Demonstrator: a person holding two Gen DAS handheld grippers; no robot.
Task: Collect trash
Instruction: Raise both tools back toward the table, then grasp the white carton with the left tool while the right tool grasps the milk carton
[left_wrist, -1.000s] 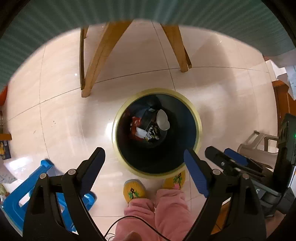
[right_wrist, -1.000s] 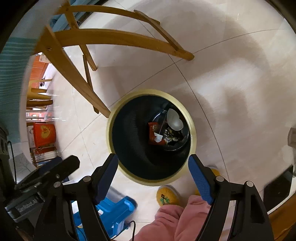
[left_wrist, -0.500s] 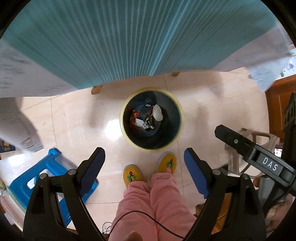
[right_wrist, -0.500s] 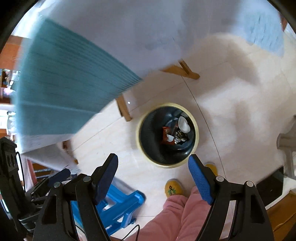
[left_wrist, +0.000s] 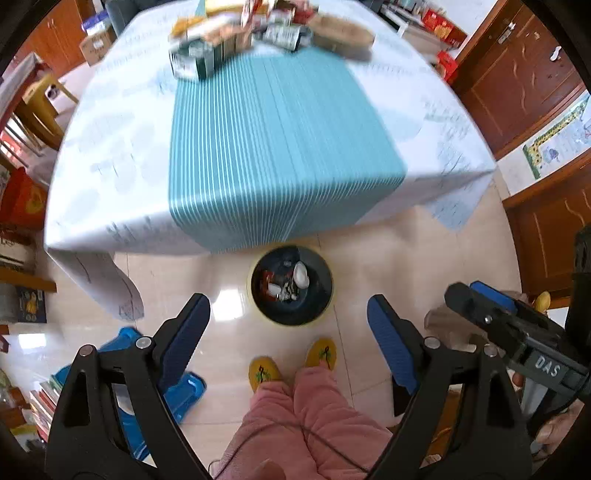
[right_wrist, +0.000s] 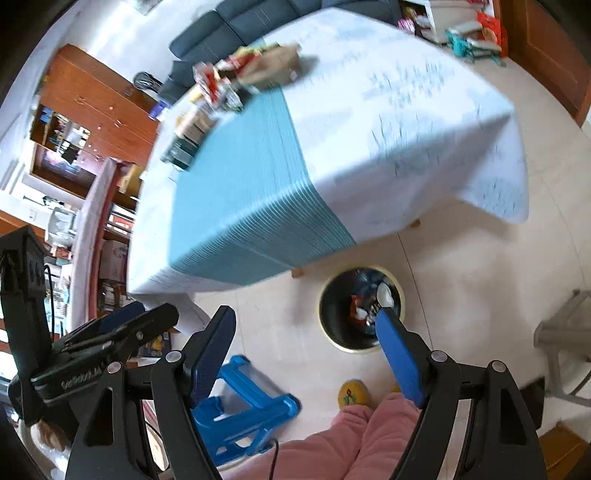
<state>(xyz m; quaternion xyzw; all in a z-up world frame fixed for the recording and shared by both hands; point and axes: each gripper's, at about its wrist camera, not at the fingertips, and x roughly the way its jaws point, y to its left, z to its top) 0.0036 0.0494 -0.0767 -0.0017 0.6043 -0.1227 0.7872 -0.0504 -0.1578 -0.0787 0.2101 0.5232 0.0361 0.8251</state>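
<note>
A dark round bin with a yellow rim stands on the floor at the table's near edge, with wrappers and a white spoon-like piece inside. Trash packets and boxes lie blurred at the far end of the table. My left gripper is open and empty, high above the floor. My right gripper is also open and empty; in the left wrist view it shows at the right.
The table wears a white cloth with a teal striped runner. A blue plastic stool sits on the floor to the left. The person's pink trousers and yellow slippers are below. Wooden cabinets line the right.
Both grippers have risen from just over the bin to above table height. The tabletop and its trash have come into view; the bin now looks small and far below.
</note>
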